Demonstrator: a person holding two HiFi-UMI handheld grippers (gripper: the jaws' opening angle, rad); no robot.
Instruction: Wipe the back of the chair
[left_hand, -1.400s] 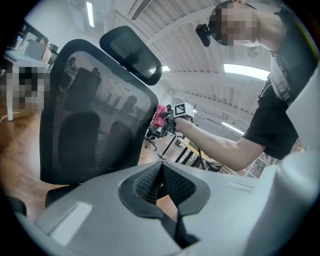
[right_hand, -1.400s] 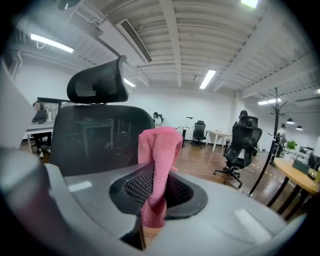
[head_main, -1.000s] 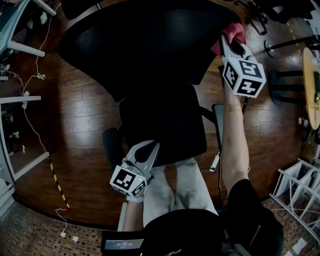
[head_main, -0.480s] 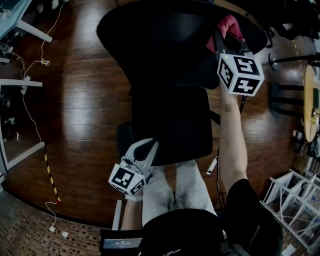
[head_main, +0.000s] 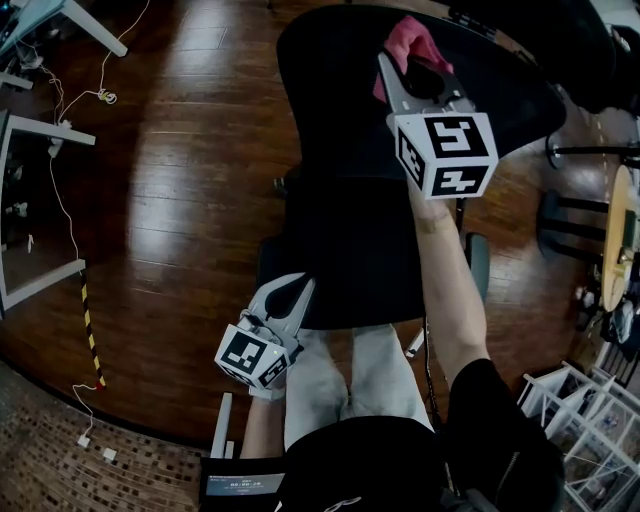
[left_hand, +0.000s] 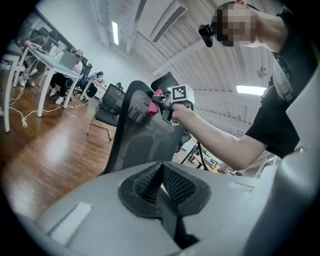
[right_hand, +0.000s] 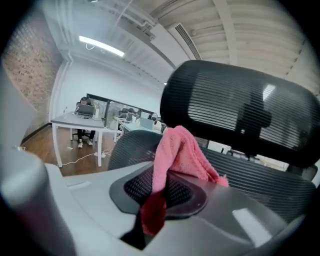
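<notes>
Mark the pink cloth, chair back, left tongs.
pink cloth (right_hand: 180, 150): right gripper view, bunched middle.
chair back (head_main: 330, 90): head view, bare surface left of cloth.
left tongs (left_hand: 161, 170): left gripper view, where tips meet.

Wood floor (head_main: 180, 200) on my left: loose white cable (head_main: 103, 97), yellow-black striped tape (head_main: 90, 335), white desk frame (head_main: 40, 280). Round table (head_main: 612, 240) at my far right.

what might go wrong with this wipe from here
The cloth is pinched by one fold in the right hand-held gripper; dragging over the mesh chair back may pull it loose. The left hand-held gripper hangs shut by the seat, bracing nothing, so the chair back might turn away under pressure.
</notes>
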